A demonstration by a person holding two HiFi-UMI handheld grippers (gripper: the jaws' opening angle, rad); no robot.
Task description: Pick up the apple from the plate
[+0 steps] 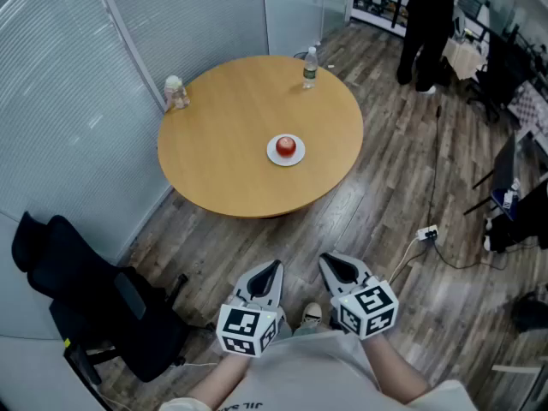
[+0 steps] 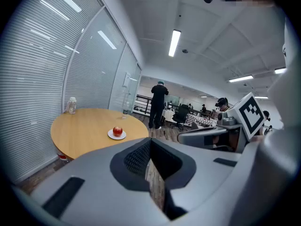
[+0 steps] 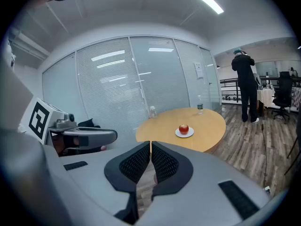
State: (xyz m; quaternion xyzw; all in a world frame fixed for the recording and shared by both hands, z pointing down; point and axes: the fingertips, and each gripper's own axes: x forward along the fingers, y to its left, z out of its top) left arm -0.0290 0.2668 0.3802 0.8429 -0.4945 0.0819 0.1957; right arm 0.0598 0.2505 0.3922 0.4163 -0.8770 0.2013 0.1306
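Round wooden table (image 1: pixel 224 157) on a floor (image 1: pixel 390 187) of dark planks. At the far edge, a clear water bottle (image 1: pixel 309 67), upright. At the left edge, a small pale bottle (image 1: pixel 175 92), near the glass wall (image 1: pixel 60 101) with closed blinds. Black office chair (image 1: pixel 90 306) at lower left, apart from the table. Farther back on the right, a person in dark clothes (image 1: pixel 428 24), standing. White power strip (image 1: pixel 427 233) with cable on the floor.

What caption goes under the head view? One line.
Left gripper and right gripper, both shut, short of the round table; apple on its white plate.
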